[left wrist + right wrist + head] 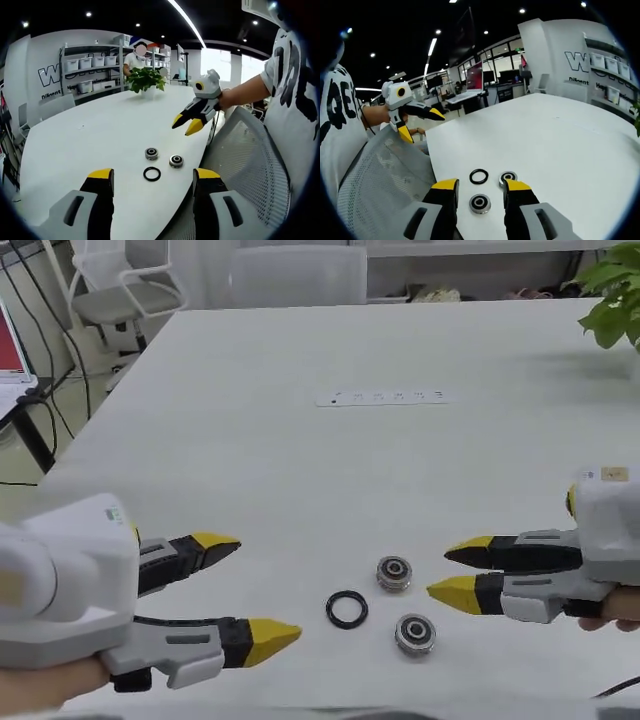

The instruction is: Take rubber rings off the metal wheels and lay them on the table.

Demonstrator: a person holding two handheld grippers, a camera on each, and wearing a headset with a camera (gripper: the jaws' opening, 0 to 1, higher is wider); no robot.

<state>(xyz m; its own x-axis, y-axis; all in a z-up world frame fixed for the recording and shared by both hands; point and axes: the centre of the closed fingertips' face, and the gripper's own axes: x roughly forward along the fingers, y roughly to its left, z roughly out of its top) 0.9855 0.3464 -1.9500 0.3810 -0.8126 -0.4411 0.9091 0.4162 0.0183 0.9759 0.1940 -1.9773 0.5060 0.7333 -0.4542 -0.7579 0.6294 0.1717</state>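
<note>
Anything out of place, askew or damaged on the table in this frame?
Nothing stands out. The black rubber ring lies flat on the table, apart from the far wheel and near wheel, which also lie flat. The left claw and right claw hover open above the table, holding nothing.

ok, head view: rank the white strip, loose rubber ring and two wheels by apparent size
1. white strip
2. rubber ring, marginally
3. near wheel and far wheel: alike, nearness makes it unsure

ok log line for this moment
left claw open, empty | right claw open, empty | rubber ring flat on table | far wheel, near wheel beside it
</note>
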